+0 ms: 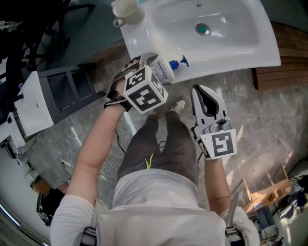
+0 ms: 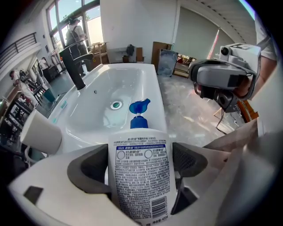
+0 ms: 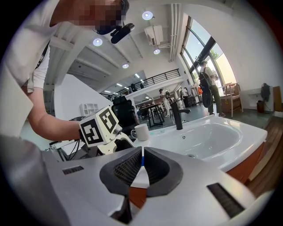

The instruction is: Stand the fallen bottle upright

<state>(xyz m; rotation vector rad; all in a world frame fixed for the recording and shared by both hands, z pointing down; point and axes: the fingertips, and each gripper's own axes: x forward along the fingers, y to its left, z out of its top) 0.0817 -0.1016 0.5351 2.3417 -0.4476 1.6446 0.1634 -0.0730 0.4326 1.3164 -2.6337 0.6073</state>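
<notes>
1. Head view: reaching the left forearm from lower left up to frame centre, setting the left gripper [image 1: 155, 66] at the sink's [image 1: 260, 54] near rim.
2. Clamping the bottle [image 1: 166, 68] there, lying on its side, blue pump [image 1: 181, 62] pointing right across the rim; touching the rim or not, impossible to tell.
3. Left gripper view: pressing both pads [image 2: 187, 161] against the label sides, jaws standing one bottle-width apart.
4. Holding the right gripper [image 1: 200, 92] at centre right, below the sink front and apart from it, jaws closed on nothing.
5. Leaving bare basin open beyond the pump; keeping the cup [image 1: 126, 8] at the upper-left rim corner, well apart from the bottle.
</notes>
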